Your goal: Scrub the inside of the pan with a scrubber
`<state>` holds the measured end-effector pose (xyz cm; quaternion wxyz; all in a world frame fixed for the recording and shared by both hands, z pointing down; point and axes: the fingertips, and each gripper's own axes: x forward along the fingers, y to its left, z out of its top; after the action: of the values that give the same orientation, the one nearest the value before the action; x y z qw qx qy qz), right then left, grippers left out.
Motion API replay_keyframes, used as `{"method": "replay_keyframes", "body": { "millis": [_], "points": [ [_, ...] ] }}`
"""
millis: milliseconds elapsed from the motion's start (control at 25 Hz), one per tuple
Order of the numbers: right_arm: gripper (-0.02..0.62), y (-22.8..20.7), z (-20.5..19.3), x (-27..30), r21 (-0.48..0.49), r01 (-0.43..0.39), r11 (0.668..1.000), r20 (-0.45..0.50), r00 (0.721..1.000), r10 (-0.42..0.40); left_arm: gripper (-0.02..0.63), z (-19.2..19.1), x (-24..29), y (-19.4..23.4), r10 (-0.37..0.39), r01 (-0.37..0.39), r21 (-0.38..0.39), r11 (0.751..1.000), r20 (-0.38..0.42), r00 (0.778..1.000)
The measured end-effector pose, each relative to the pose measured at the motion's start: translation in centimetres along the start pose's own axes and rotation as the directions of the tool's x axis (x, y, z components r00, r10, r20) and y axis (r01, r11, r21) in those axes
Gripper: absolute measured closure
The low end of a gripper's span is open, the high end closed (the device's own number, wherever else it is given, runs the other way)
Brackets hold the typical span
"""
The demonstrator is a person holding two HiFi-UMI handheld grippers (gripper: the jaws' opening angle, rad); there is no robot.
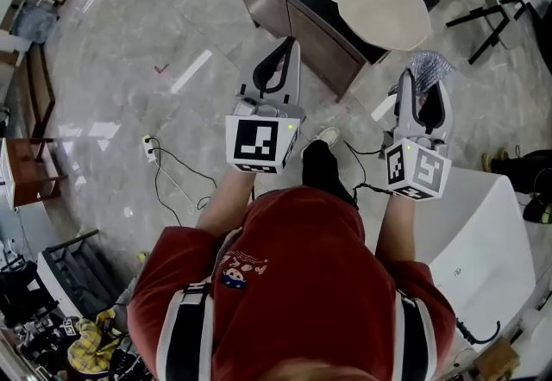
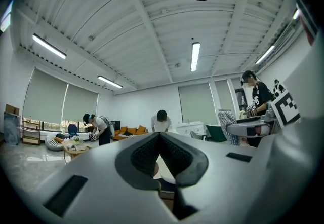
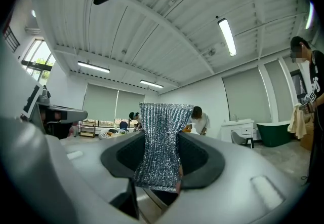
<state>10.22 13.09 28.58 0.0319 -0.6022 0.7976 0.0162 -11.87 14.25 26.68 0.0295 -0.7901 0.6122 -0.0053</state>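
Your right gripper (image 3: 161, 139) has its jaws clamped on the silvery mesh scrubber (image 3: 163, 116), which sticks up past the tips, held in the air over the floor. The pale round pan (image 1: 384, 10) lies ahead on the counter (image 1: 297, 21), clear of both grippers. Your left gripper (image 2: 160, 136) has its jaws pressed together on nothing.

The scrubber (image 3: 161, 142) sits in the right claw (image 1: 429, 88), the pan (image 1: 382, 9) ahead on the counter (image 1: 302, 26).
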Motion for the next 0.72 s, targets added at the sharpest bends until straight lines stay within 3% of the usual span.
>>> {"method": "replay_keyframes", "body": {
  "millis": [320, 720],
  "points": [
    [0.388, -4.7, -2.3, 9.2, 0.064, 0.059, 0.996, -0.03, 0.998, -0.057, 0.6, -1.5, 12.2, 0.0, -0.087, 0.089, 0.026, 0.996, -0.079, 0.993],
    [0.393, -11.0, -4.2, 14.4, 0.098, 0.144, 0.985, -0.066, 0.988, -0.138, 0.6, -2.1, 23.1, -2.0, -0.185, 0.19, 0.04, 0.981, -0.108, 0.977]
  ]
}}
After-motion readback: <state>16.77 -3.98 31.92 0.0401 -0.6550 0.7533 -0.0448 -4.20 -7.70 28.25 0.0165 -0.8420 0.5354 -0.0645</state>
